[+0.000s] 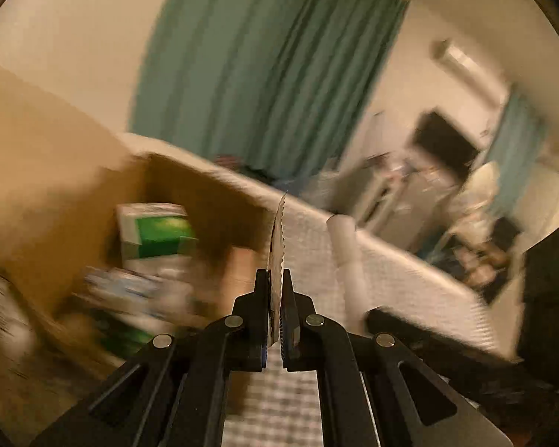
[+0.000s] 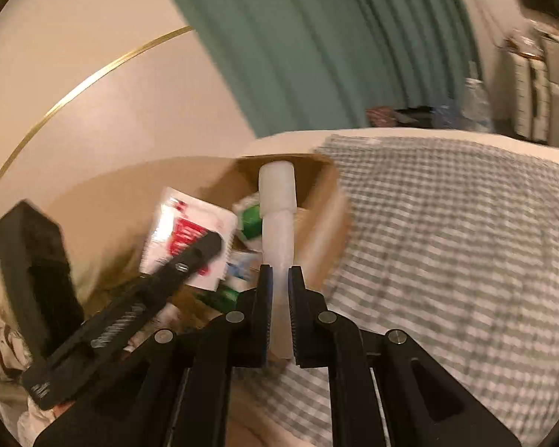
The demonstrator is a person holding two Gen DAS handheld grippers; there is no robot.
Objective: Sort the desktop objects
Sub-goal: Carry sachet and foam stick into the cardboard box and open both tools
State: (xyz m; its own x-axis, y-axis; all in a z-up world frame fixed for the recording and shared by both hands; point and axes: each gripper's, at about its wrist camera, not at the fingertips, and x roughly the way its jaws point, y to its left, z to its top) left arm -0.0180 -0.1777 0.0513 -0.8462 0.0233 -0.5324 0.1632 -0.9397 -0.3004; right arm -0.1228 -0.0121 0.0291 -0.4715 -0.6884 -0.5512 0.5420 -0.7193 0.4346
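The left gripper is clamped on a flat sachet with a serrated edge, held edge-on above the cardboard box; from the right wrist view its white face carries red print, too blurred to read. The right gripper is closed on a white tube pointing over the same box. Inside lie green-and-white cartons, lettering unreadable. A checked cloth covers the bench beside it.

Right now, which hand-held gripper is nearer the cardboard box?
Left. The left hand-held gripper, shut on a sachet, reaches over the cardboard box. The right hand-held gripper, shut on a white tube, sits just beside it.
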